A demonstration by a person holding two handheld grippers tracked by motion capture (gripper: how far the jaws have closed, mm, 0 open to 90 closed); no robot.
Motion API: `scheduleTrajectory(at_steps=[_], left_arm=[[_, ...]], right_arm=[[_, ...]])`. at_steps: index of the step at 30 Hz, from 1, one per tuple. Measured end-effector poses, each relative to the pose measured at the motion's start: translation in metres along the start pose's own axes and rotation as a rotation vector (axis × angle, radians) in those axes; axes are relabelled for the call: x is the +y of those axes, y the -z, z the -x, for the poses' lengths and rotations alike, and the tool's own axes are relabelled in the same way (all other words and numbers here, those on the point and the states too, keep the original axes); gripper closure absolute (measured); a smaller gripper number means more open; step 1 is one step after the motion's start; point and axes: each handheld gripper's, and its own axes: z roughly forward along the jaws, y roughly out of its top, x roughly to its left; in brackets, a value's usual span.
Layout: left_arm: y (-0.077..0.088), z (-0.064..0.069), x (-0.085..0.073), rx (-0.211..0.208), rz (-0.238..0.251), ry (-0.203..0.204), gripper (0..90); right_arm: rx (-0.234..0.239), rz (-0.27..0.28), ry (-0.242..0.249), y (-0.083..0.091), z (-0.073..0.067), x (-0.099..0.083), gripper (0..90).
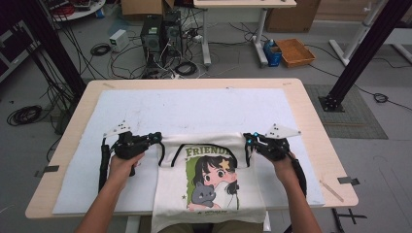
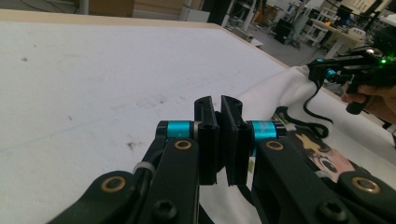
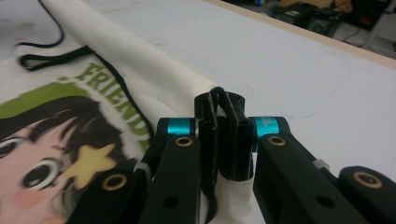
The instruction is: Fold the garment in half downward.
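Observation:
A white T-shirt printed with a cartoon girl, a grey cat and green lettering lies on the near half of the white mat, its lower part hanging over the table's front edge. My left gripper is shut on the shirt's upper left corner. In the left gripper view its jaws stand together with white cloth just beneath them. At the upper right corner my right gripper is shut, and the right gripper view shows the shirt's black-trimmed edge pinched between its jaws.
The mat covers most of a pale wooden table. Beyond the far edge, on the floor, stand computer towers amid cables and an orange tray. Black frame posts rise at both sides.

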Motion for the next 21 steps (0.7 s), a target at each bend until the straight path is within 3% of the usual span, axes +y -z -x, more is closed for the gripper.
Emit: scheduleTrajectory(at_steps=[5,10,13,14,15,17,19,21], left_arm=[[0.015,0.011,-0.01,-0.061,-0.027,-0.007,84.9],[0.026,0.019,-0.023,-0.09,-0.092,-0.018,84.7],[0.029,0.022,-0.028,-0.111,-0.126,-0.017,82.5],[0.03,0.022,-0.027,-0.104,-0.125,-0.013,75.6],[0.03,0.022,-0.025,-0.095,-0.108,0.002,63.1],[0.032,0.018,-0.019,-0.049,-0.069,0.026,45.7],[0.033,0.013,-0.014,-0.01,-0.04,0.045,39.7],[0.029,0.009,-0.011,0.033,-0.053,0.048,36.2]], right_arm=[[0.069,0.011,0.012,0.018,-0.009,-0.013,85.3],[0.166,-0.031,0.019,0.03,-0.014,-0.021,85.1],[0.196,-0.061,0.046,0.033,-0.019,-0.026,84.5],[0.203,-0.065,0.051,0.035,-0.019,-0.026,83.5],[0.215,-0.064,0.037,0.036,-0.02,-0.026,79.3],[0.244,-0.026,-0.012,0.04,-0.018,-0.022,62.7],[0.226,0.041,-0.046,0.045,-0.017,-0.017,50.2],[0.186,0.102,-0.09,0.048,-0.014,-0.011,41.9]])
